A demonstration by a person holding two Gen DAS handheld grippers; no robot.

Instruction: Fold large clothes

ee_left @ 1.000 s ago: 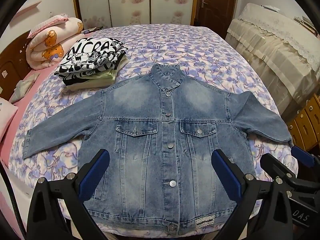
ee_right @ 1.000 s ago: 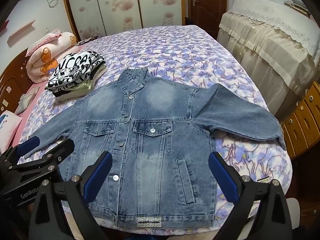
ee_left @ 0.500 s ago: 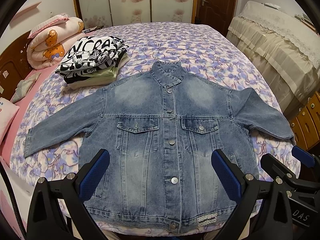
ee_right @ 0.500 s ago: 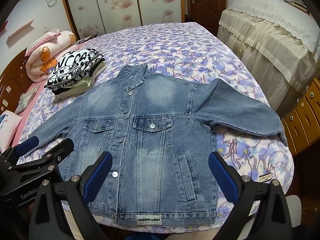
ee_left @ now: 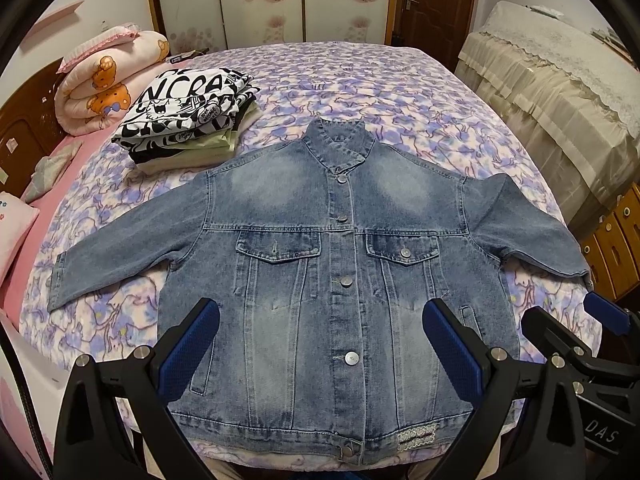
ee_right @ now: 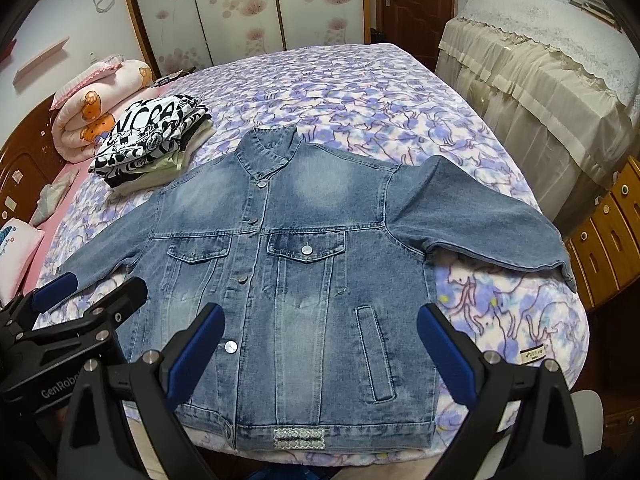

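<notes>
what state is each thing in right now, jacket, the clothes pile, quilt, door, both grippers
denim jacket: spread flat, front up, buttoned, both sleeves out, unfolded
stack of clothes: folded, piled beside the jacket's shoulder, apart from it
pink quilt: rolled up by the headboard
door: closed
left gripper: open, holding nothing, above the jacket's hem
right gripper: open, holding nothing, above the hem

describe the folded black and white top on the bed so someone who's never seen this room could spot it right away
Start at the bed with the purple floral cover, where a denim jacket lies spread flat. Beyond its left shoulder is a stack of folded clothes; the black and white top is uppermost, the only one printed with big lettering.
</notes>
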